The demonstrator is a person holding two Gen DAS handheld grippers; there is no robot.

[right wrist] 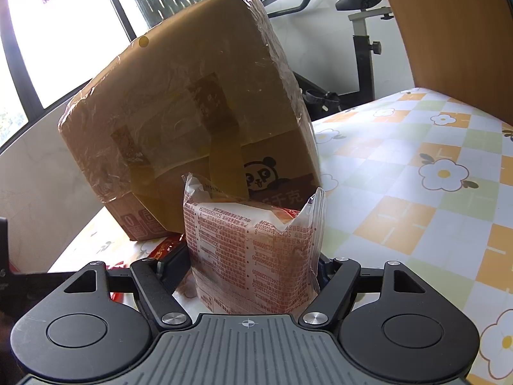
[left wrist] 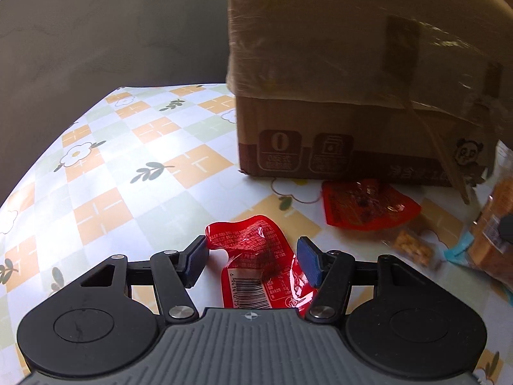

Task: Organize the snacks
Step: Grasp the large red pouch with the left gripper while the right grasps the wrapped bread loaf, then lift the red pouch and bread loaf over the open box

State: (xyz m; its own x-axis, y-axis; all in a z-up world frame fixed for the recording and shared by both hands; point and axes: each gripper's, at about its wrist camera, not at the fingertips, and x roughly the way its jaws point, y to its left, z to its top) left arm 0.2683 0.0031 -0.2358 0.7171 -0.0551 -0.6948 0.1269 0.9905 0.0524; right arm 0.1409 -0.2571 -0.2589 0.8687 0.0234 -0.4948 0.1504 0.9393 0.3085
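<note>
The left gripper (left wrist: 251,261) has its jaws about half open around a crumpled red packet (left wrist: 256,256) lying on the table (left wrist: 105,166). The left pad (left wrist: 195,264) sits at the packet's upper edge and the right pad (left wrist: 309,264) lies over its right side, but whether either one presses on the foil cannot be told. The right gripper (right wrist: 247,264) is closed at about the same width on a white bag (right wrist: 253,250) printed with red text, held upright just in front of the box (right wrist: 179,112); the bag's sides fill the gap between the fingers, and its torn top shows something orange inside. There is one cardboard box, wrapped in clear tape, with a loose tape strip hanging down its front and a panda print near its lower corner. In the left view two red packets can be counted: the one between the jaws and a second packet (left wrist: 368,205) lying against the foot of the box. To the right of it lie one small clear pack (left wrist: 413,247) of yellowish pieces and a larger brownish bag (left wrist: 490,240), both blurred and the bag cut off by the frame edge, so their contents are hard to make out. In the right view a sliver of red wrapper (right wrist: 166,248) shows beside the bag, mostly hidden by the gripper. Behind the table stands one exercise bike (right wrist: 362,32), partly covered by the box.
</note>
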